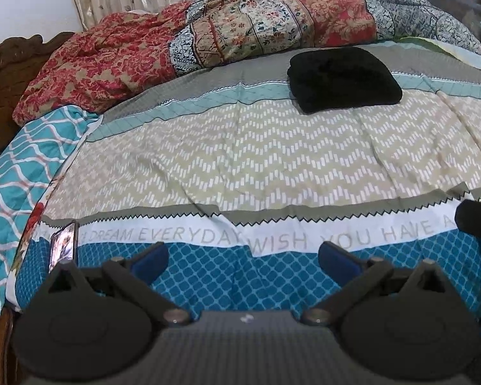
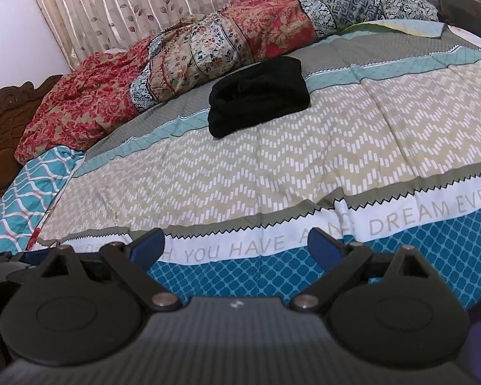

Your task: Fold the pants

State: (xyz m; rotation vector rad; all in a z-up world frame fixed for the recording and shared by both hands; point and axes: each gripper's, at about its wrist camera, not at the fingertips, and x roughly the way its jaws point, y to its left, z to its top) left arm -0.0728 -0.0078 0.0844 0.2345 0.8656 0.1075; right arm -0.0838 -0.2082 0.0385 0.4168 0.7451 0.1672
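Note:
Black pants [image 1: 344, 78] lie folded into a compact bundle on the far part of the bed, on the grey and teal bands of the bedspread; the right wrist view shows the same black pants [image 2: 258, 96] left of centre. My left gripper [image 1: 243, 261] hovers open over the near blue edge of the bedspread, blue pads wide apart, nothing between them. My right gripper [image 2: 235, 248] is likewise open and empty above the white lettered band. Both grippers are well short of the pants. A dark part of the right gripper [image 1: 477, 223] shows at the right edge of the left wrist view.
A patterned bedspread [image 1: 240, 166] covers the bed. A crumpled red floral quilt [image 1: 208, 41] is heaped along the far side under a curtain. A phone [image 1: 62, 245] lies near the left front edge. A teal wavy-patterned pillow [image 1: 22, 166] and the carved wooden headboard [image 2: 3, 122] are at left.

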